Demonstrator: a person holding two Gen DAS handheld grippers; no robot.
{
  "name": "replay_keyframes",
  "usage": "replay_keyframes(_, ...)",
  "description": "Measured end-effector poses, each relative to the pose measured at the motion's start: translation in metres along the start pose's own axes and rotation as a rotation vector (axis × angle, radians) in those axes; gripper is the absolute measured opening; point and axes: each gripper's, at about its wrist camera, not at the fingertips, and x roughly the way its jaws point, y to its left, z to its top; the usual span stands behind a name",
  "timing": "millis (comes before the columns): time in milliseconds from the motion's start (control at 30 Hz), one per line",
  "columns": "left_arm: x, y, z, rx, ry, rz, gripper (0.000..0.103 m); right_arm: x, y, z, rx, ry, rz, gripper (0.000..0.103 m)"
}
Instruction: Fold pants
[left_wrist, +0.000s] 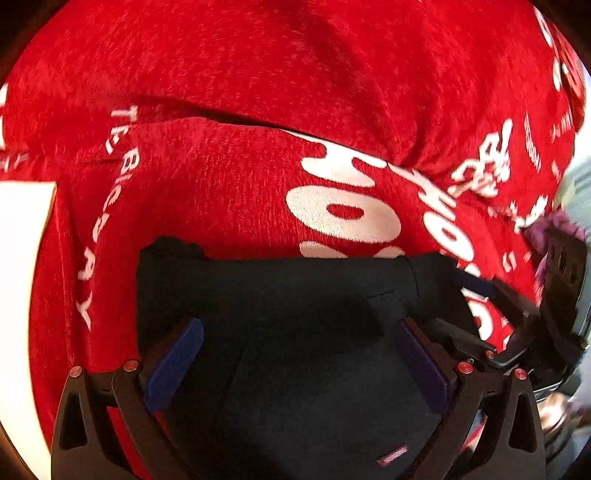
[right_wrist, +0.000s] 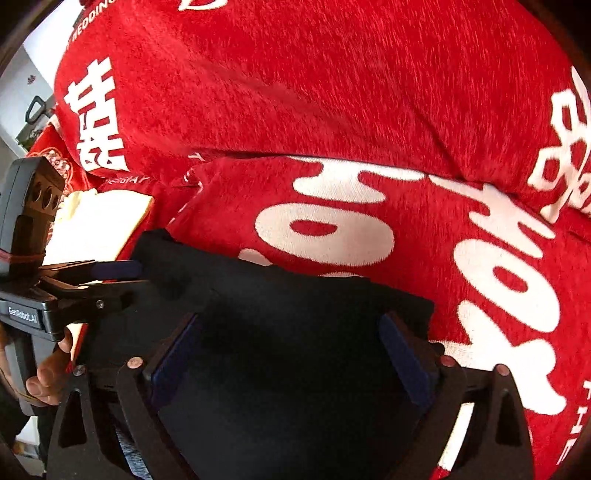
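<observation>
Black pants (left_wrist: 295, 288) lie folded into a flat block on a red blanket, with a small pink label (left_wrist: 391, 459) near the bottom of the left wrist view. My left gripper (left_wrist: 299, 332) hovers over the block's middle, jaws wide, blue pads clear of the cloth. The right gripper's fingers (left_wrist: 476, 284) reach in at the block's right corner. In the right wrist view the pants (right_wrist: 277, 295) lie under my right gripper (right_wrist: 290, 325), which is also open and holds nothing. The left gripper's fingers (right_wrist: 114, 269) show at the block's left corner, and a hand (right_wrist: 48, 373) grips that handle.
The red blanket (left_wrist: 258, 74) with large white lettering covers the surface and rises in a fold behind the pants. A white cloth (right_wrist: 99, 221) lies at the left beside the pants. A white panel (left_wrist: 22, 258) fills the left edge. Something purple (left_wrist: 554, 225) shows at the right.
</observation>
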Motion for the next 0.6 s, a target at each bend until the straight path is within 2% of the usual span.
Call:
replay_keyframes(67, -0.002, -0.009, 0.000, 0.045, 0.004, 0.040, 0.103, 0.001, 0.004, -0.003, -0.038, 0.004, -0.027, 0.102)
replay_keyframes(133, -0.021, -0.016, -0.007, 0.076, -0.027, 0.087, 0.103, -0.009, 0.013, -0.002, -0.046, 0.007, -0.086, 0.102)
replay_keyframes(167, -0.037, -0.019, -0.015, 0.087, -0.066, 0.085, 0.103, -0.019, 0.018, -0.003, -0.041, -0.010, -0.094, 0.103)
replay_keyframes(233, -0.067, -0.022, -0.040, 0.087, -0.129, 0.057, 0.103, -0.056, 0.033, -0.024, -0.036, -0.097, -0.053, 0.103)
replay_keyframes(333, -0.078, -0.025, -0.081, 0.070, -0.129, 0.016, 0.103, -0.087, 0.048, -0.068, -0.025, -0.153, -0.039, 0.103)
replay_keyframes(400, -0.060, -0.027, -0.097, 0.078, -0.099, 0.069, 0.103, -0.084, 0.052, -0.099, 0.000, -0.140, -0.028, 0.103)
replay_keyframes(467, -0.046, -0.031, -0.099, 0.099, -0.074, 0.130, 0.103, -0.069, 0.052, -0.116, 0.006, -0.111, -0.063, 0.102)
replay_keyframes(533, -0.051, -0.035, -0.100, 0.091, -0.085, 0.165, 0.103, -0.064, 0.056, -0.119, -0.026, -0.089, -0.138, 0.102)
replay_keyframes(600, -0.072, -0.041, -0.108, 0.077, -0.132, 0.165, 0.103, -0.076, 0.061, -0.119, -0.005, -0.088, -0.151, 0.103)
